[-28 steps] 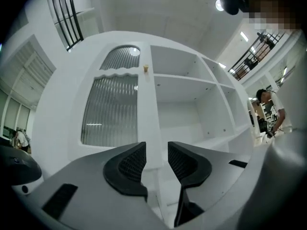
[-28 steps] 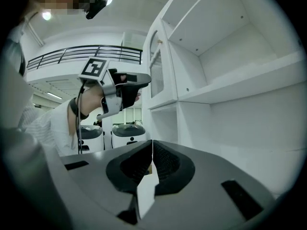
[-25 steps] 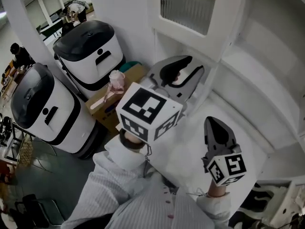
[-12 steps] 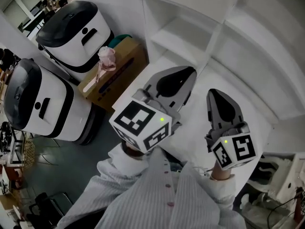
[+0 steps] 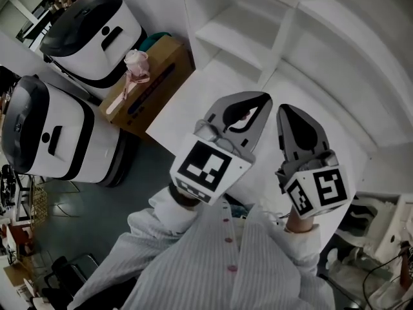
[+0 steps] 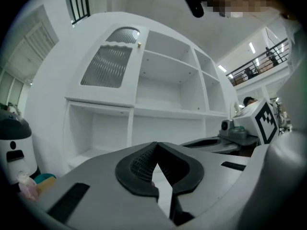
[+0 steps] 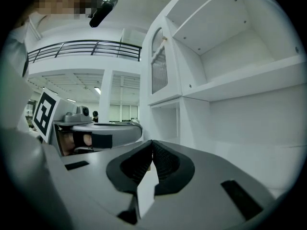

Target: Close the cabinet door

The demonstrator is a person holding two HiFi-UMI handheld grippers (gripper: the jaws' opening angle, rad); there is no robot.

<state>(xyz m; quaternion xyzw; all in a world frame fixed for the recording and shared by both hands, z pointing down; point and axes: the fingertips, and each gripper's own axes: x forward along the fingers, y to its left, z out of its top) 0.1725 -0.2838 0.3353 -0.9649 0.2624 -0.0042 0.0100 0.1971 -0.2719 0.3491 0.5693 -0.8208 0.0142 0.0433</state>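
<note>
The cabinet door [image 6: 111, 63] stands upright, arched end up; fingers of the left gripper [image 6: 155, 145] and right gripper [image 7: 152, 143] are clenched, empty.

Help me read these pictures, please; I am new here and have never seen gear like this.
There is no robot here. A person in a striped shirt holds a two-jawed hand tool, called a gripper, in each hand. The cubes with black-and-white squares are part of those tools.

The head view comes from a camera on the person's head, looking down. The two gripper views come from cameras riding on the tools, looking along their jaws.

The left gripper has just closed its jaws, and the right gripper is shut too. Neither holds anything. Both point at a white shelf cabinet with a ribbed-glass door at its upper left.

On the floor beside it stand a white bin, a second bin and a cardboard box.
</note>
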